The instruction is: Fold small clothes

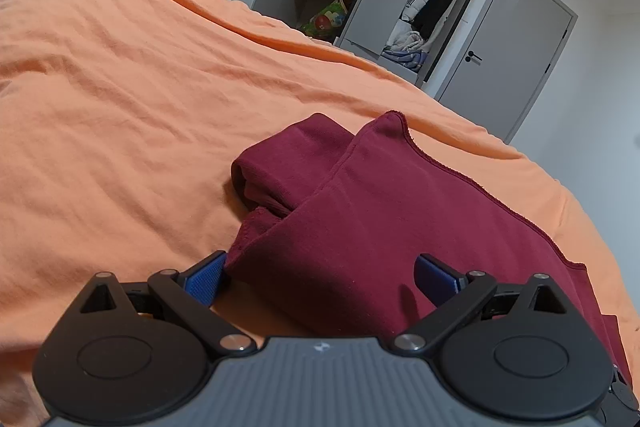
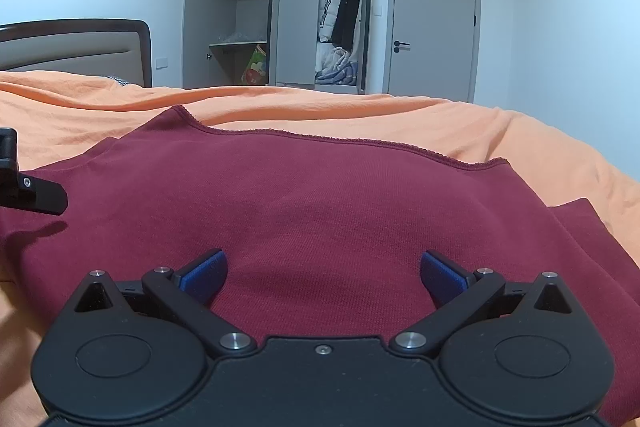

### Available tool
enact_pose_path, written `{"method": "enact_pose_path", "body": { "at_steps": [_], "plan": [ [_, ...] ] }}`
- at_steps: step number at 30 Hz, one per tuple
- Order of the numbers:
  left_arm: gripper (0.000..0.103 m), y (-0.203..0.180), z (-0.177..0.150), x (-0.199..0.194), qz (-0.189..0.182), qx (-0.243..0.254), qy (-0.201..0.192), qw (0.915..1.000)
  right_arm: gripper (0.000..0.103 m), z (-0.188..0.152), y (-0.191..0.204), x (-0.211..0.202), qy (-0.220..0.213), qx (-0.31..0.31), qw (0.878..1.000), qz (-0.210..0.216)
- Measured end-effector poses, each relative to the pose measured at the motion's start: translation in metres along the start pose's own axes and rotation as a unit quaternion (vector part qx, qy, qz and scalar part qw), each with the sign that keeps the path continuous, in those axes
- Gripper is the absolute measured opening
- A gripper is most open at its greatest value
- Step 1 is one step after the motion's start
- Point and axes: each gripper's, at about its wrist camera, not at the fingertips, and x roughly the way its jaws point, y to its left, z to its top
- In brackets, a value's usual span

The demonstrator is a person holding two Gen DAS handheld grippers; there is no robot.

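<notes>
My left tongs (image 1: 320, 277) and right tongs (image 2: 324, 275) both gape wide, gripping nothing, low over the maroon garment (image 2: 320, 195). It lies partly folded on the orange bed cover (image 1: 120, 87): soft knit, a scalloped stitched hem, one doubled sleeve (image 1: 280, 163) jutting left.

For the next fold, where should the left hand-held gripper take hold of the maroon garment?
Probably the near left corner of the maroon garment, beside the left hand-held gripper. The layered edge there lifts slightly off the orange bedspread, so open jaws coming low from the near side could likely straddle it.
</notes>
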Motion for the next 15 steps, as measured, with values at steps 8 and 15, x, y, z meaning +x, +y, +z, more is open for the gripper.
{"method": "enact_pose_path", "body": {
  "at_steps": [8,15],
  "plan": [
    [0.1,-0.0016,-0.0003,0.0009,0.003,-0.002,-0.001,1.0,0.103,-0.0008,0.0005,-0.0006,-0.002,-0.001,1.0,0.0],
    [0.098,-0.0017,0.0011,0.001,0.008,0.001,-0.002,1.0,0.103,-0.0011,0.0007,-0.0004,-0.002,0.0,1.0,0.0]
  ]
}}
